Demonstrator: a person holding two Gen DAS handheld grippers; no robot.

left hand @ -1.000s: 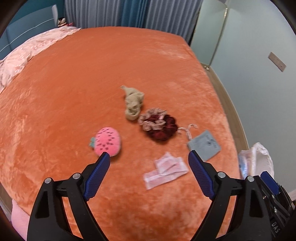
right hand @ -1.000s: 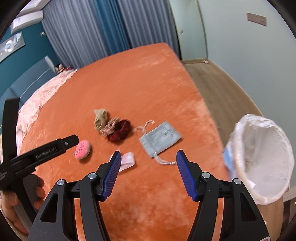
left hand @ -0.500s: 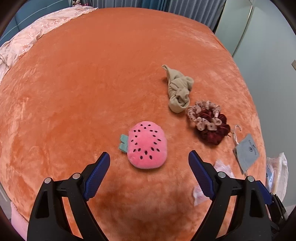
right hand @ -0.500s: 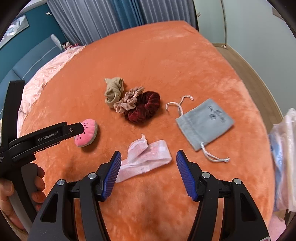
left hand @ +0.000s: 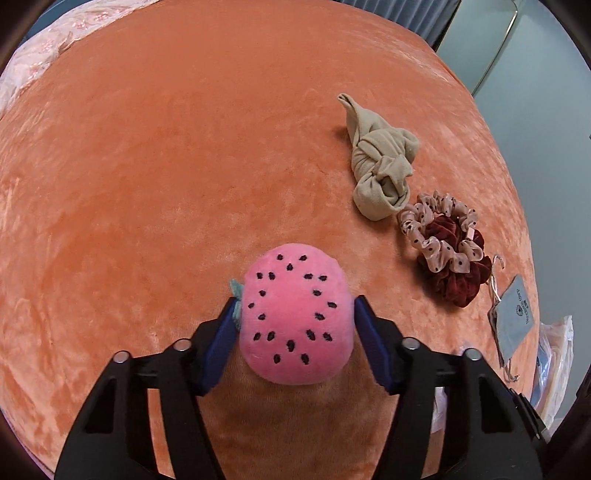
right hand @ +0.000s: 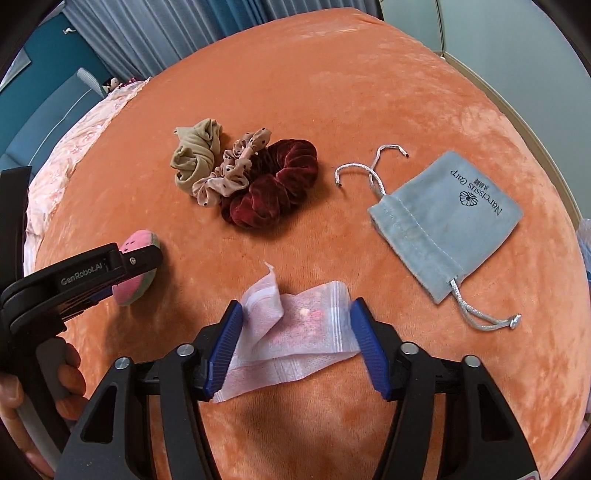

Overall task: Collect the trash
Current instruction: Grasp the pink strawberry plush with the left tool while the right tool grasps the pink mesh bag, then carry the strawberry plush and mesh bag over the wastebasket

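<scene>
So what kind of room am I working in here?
Most likely a bedroom. The items lie on a wide bed under an orange plush blanket, with pink floral bedding at its far end by a blue padded headboard, and long grey-blue curtains hang behind.

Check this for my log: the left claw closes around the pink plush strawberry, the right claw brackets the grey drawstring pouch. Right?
One slip. The left claw does close around the pink plush strawberry, but the right claw brackets the crumpled pink-white plastic wrapper. The right wrist view shows the grey drawstring pouch lying apart, to its right on the orange velvet bedspread.
</scene>
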